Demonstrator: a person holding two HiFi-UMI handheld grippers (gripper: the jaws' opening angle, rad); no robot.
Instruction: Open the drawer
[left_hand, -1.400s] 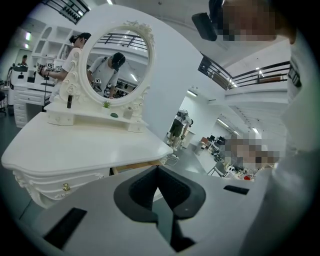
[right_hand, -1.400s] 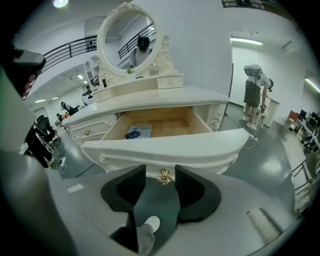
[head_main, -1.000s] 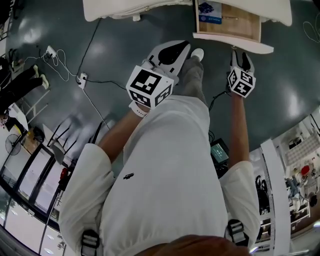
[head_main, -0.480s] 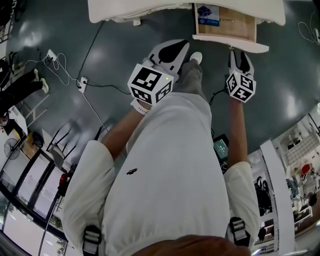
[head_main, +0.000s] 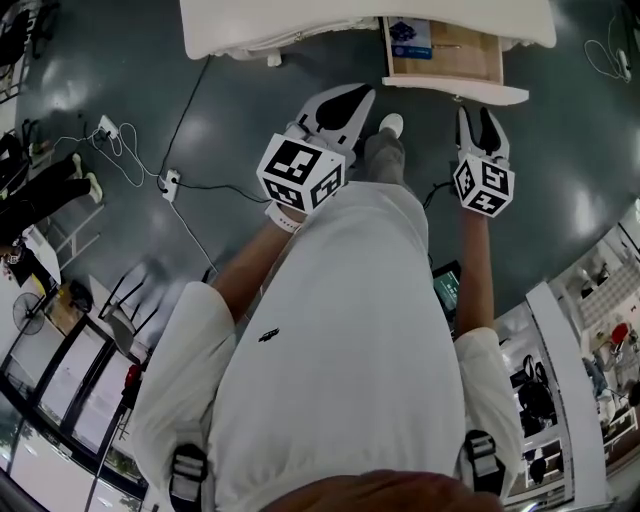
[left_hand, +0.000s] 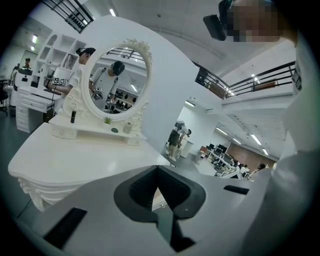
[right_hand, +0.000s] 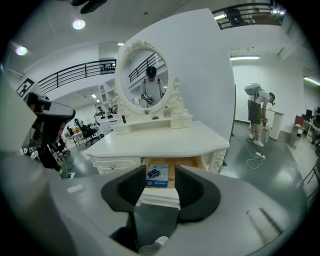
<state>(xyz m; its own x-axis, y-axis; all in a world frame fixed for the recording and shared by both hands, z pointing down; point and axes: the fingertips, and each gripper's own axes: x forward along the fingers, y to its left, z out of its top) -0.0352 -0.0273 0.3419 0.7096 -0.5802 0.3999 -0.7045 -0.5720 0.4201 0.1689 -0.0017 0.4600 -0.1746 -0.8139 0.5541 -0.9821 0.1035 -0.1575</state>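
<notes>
In the head view the white dressing table (head_main: 290, 25) runs along the top, and its wooden drawer (head_main: 470, 62) stands pulled out with a blue box (head_main: 410, 35) inside. My right gripper (head_main: 478, 118) hovers just in front of the drawer's white front, open and empty. The right gripper view looks between its fingers at the drawer (right_hand: 189, 162) and the blue box (right_hand: 158, 176). My left gripper (head_main: 350, 97) is held off to the left of the drawer, shut on nothing. Its own view shows the tabletop (left_hand: 75, 160) and an oval mirror (left_hand: 115, 82).
A shoe (head_main: 392, 124) and a trouser leg stand between the two grippers. Cables and a power strip (head_main: 168, 183) lie on the dark floor to the left. Another person (right_hand: 260, 112) stands to the right of the table, and chairs stand at the far left.
The drawer stays open. Both grippers have drawn back a little from the dressing table, and the gap between the right gripper and the drawer front has grown.
</notes>
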